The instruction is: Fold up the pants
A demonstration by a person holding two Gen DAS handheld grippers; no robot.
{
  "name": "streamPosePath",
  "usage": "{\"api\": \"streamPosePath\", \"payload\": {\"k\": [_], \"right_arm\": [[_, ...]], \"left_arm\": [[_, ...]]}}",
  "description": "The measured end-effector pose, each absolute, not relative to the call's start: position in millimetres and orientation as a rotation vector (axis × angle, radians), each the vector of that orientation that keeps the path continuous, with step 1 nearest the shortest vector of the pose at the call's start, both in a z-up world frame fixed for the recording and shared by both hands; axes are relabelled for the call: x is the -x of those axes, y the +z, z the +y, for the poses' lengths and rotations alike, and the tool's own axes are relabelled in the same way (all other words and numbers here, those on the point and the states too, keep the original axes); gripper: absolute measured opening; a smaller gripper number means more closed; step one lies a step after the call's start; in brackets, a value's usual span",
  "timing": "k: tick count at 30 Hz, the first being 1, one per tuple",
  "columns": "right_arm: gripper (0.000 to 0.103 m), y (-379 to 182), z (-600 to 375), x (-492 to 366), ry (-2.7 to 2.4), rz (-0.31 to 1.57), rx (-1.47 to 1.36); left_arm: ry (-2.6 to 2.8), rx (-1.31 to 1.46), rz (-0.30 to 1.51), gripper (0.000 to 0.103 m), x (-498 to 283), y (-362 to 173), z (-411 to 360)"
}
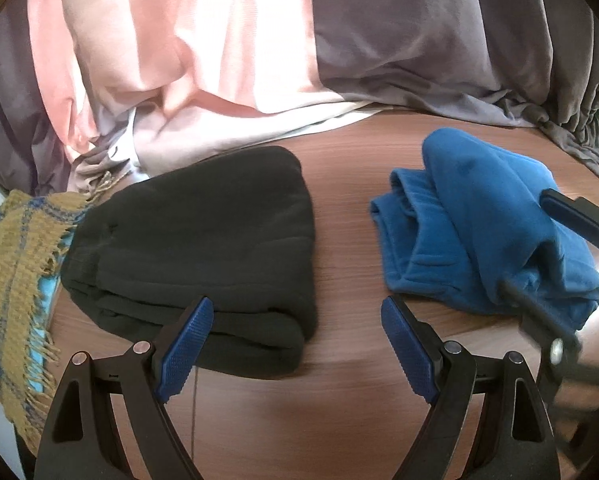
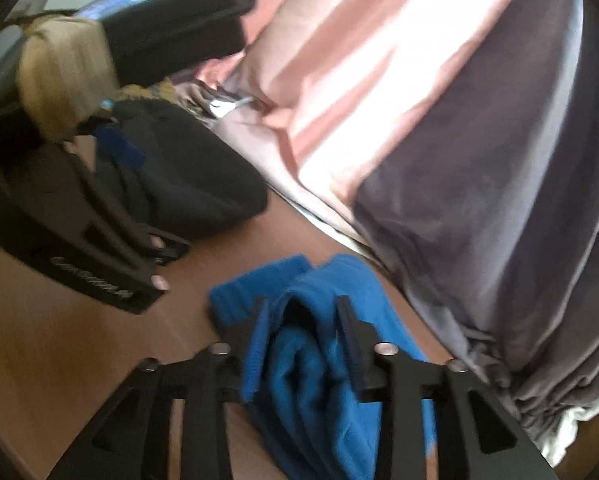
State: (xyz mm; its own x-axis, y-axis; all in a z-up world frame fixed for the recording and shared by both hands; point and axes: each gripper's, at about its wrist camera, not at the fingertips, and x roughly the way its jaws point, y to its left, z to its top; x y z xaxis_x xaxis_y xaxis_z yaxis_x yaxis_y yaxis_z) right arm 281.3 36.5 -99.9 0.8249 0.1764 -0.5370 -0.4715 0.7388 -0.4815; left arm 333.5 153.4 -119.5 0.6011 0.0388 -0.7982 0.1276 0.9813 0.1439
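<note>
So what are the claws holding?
The right claw pinches a bunched fold of the blue pants. The left claw is open, holding nothing.

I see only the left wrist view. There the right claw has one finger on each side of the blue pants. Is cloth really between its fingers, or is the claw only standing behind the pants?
Observer: Yes, cloth is between them. In the right wrist view the blue pants bunch up and fill the gap between the two fingers of the right claw. The picture is blurred, though.
Operator: Good. Is there something behind the scarf at the far left? My view is cut off there.
Observer: A black case is there, beyond the black pants.
</note>
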Motion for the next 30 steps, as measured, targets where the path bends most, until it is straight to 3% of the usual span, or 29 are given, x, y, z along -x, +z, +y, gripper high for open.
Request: {"api": "streamPosePath", "payload": {"k": [8,13,19,30], "right_arm": [[0.049,-72.2,10.0,-263.0,0.325,0.477,0.508],[0.049,-62.8,-33.8,-268.4,0.200,0.546,0.394],[0.049,-80.2,-71.3,-263.0,0.092,0.654,0.344],[0.049,-110.0,-102.1,-261.2,0.031,0.768,0.183]], "left_arm": [[-0.212,-0.189,0.875,0.087,-302.6,-106.9,132.2],[-0.281,-0.355,0.769,0.087,-287.3,-110.1,83.1],[-0.273,-0.512,0.669,0.087,-290.4,-123.3,51.8],[-0.225,-0.536,0.627,0.088,-304.2,-122.8,37.2]]}}
